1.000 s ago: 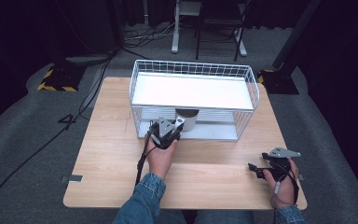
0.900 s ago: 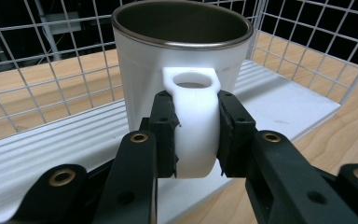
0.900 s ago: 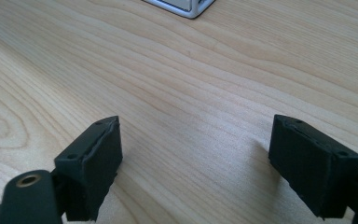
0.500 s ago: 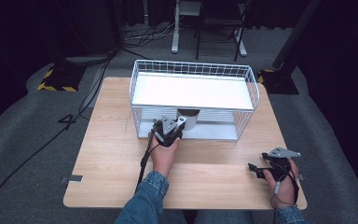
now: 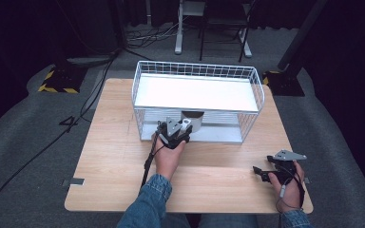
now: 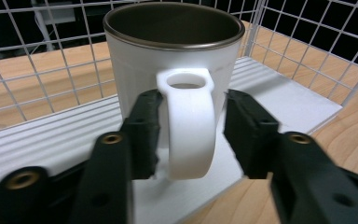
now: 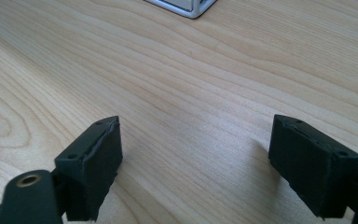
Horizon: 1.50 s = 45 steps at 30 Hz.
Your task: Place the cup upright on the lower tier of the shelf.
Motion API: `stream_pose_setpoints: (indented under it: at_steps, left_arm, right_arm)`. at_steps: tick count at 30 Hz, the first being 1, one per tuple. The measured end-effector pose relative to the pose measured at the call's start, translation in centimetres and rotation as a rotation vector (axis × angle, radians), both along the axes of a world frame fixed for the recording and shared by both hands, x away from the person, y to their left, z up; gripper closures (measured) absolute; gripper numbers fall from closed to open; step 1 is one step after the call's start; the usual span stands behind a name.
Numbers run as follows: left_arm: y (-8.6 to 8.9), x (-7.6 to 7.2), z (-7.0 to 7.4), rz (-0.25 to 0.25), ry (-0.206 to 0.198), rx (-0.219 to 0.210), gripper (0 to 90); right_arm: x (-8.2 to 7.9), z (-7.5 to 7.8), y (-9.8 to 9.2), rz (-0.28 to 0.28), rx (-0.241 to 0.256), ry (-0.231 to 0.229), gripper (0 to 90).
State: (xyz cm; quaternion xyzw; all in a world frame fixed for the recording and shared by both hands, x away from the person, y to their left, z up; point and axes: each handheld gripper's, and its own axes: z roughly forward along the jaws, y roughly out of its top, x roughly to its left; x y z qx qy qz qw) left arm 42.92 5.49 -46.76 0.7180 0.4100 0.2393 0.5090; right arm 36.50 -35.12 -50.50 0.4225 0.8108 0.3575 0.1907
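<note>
While straddling the handle [image 6: 186, 130], left gripper [image 6: 189, 135] not yet clamped: jaws on either side of it, left pad close or touching, a visible gap at the right pad. Released, then, not grasping.

Mug [image 6: 172, 60]: white, dark inside, metal-looking rim, upright on the lower shelf [image 6: 270, 88] of the wire rack [image 5: 197, 71], handle turned toward the gripper. Seen from the high view, mug [image 5: 192, 118] under the white top shelf [image 5: 195, 92], near the front edge of the rack, left gripper [image 5: 173, 133] right at the open front, hand [image 5: 168, 159] behind it.

Right gripper [image 7: 196, 163] idle: jaws spread wide, nothing between them, just bare wood of the bench [image 7: 191, 70]. Corner of the rack base [image 7: 182, 7] at the top of that view. From above, right gripper [image 5: 278, 171] low at the near right of the bench [image 5: 109, 142], well apart from the rack.

Progress, judged: early. Reach and alignment on the handle done; closing, lifting, and pulling the mug out of the rack all left, assuming removal is the aim. Could equally be a release after placing; cannot tell from one moment. Mug resting flat on the shelf either way, not lifted.

Watch: wire grid close behind and beside the mug, top shelf low overhead, so little room for a tilt on the way out.
</note>
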Motion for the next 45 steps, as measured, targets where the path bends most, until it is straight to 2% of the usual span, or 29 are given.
stream_pose_setpoints:
  at_steps: [5,8,15,22,27,37,42,45]
  left_arm:
    - [0.3,-0.4,0.6,0.018,-0.016,0.000,42.5]
    - [0.4,-0.8,1.2,0.024,-0.030,-0.015,38.1]
    - [0.4,-2.0,2.6,0.007,-0.055,0.012,34.1]
    - [1.3,-4.4,4.2,-0.020,-0.075,0.017,33.2]
    - [2.0,-5.6,4.8,-0.045,-0.067,0.021,32.7]
    - [4.8,-7.6,5.6,-0.078,-0.051,0.045,30.0]
    - [6.1,-8.6,5.6,-0.085,-0.048,0.088,29.5]
    - [6.8,-9.1,5.4,-0.102,-0.026,0.117,29.5]
  right_arm:
    - [0.0,0.0,0.0,0.000,0.000,0.000,17.7]
    - [0.0,0.0,0.0,0.003,0.000,0.000,17.7]
    - [0.1,0.0,0.0,0.008,0.001,0.000,17.7]
    - [0.1,0.0,0.1,0.008,0.000,-0.001,17.7]
    - [0.1,0.0,0.1,0.008,0.000,-0.001,17.7]
    - [0.1,0.0,0.1,0.008,0.000,-0.001,17.7]
    - [0.1,0.0,0.1,0.008,0.000,-0.001,17.7]
    - [0.1,0.0,0.1,0.008,0.000,-0.001,17.7]
